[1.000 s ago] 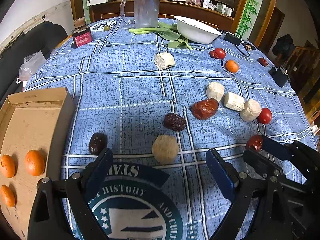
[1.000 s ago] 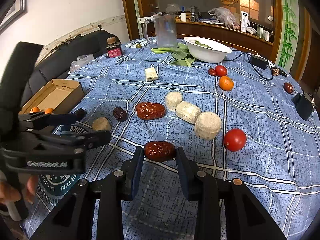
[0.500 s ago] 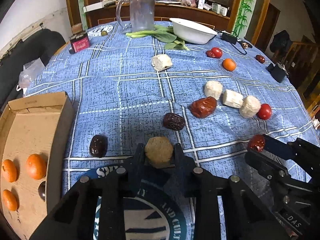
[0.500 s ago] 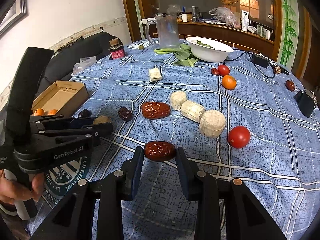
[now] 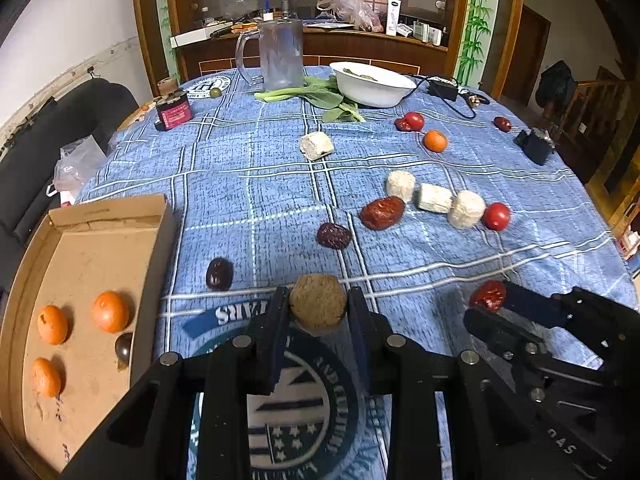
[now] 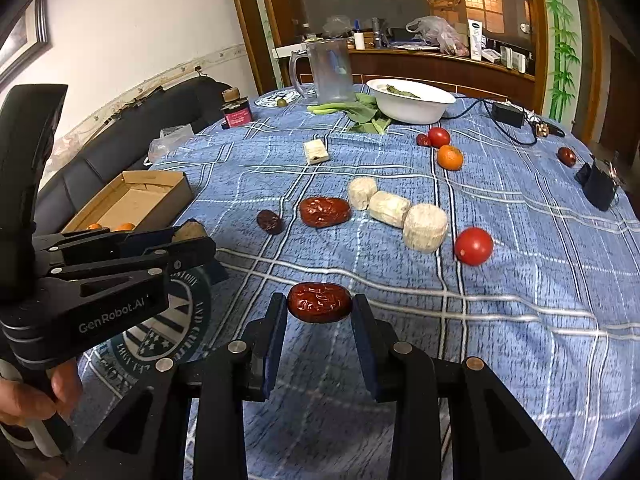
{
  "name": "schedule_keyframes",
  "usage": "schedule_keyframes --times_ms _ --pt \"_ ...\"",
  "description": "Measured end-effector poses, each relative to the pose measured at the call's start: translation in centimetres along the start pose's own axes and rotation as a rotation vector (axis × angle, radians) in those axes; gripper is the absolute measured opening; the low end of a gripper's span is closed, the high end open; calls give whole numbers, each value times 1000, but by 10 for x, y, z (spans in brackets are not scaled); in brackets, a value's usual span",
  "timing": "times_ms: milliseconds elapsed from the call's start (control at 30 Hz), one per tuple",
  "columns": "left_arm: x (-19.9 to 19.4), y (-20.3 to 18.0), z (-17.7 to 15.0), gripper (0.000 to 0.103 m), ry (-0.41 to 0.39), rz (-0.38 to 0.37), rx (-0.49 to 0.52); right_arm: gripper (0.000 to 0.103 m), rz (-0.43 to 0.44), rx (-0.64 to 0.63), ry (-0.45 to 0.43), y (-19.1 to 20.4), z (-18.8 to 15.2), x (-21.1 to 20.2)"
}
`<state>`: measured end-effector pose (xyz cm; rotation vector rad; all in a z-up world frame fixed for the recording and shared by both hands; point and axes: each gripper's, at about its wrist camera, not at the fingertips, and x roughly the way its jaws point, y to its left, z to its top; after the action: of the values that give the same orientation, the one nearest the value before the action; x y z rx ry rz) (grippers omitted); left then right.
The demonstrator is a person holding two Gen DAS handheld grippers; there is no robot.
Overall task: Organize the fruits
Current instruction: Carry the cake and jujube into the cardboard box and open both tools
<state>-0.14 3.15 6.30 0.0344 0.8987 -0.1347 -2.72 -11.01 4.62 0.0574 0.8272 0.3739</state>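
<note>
My left gripper (image 5: 318,312) is shut on a round tan fruit (image 5: 318,310) and holds it just above the blue cloth; it also shows in the right wrist view (image 6: 192,240). My right gripper (image 6: 319,308) is shut on a red date (image 6: 319,302), which shows in the left wrist view (image 5: 488,295) too. A cardboard box (image 5: 156,216) at the left holds three oranges (image 5: 110,311) and a dark fruit (image 5: 124,346). Dates (image 5: 382,213), tomatoes (image 5: 496,216) and an orange (image 5: 435,141) lie on the cloth.
White cylindrical pieces (image 5: 434,198) lie mid-table. A clear jug (image 5: 280,54), greens (image 5: 324,98) and a white bowl (image 5: 374,86) stand at the back. A red jar (image 5: 174,110) stands far left, a black adapter (image 5: 536,146) far right. A dark sofa (image 6: 120,140) is beyond the left edge.
My left gripper went from wide open to shut on the tan fruit and has lifted it slightly. My right gripper has kept its hold on the red date.
</note>
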Motion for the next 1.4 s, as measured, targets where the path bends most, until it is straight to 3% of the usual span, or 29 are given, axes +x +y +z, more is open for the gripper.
schedule_keyframes --times_ms 1033,1400 --pt "-59 54 -44 28 -84 109 -53 36 63 -104 -26 95 -7 -11" --pt "-71 104 -56 28 -53 70 -133 36 119 -160 -10 137 -2 3"
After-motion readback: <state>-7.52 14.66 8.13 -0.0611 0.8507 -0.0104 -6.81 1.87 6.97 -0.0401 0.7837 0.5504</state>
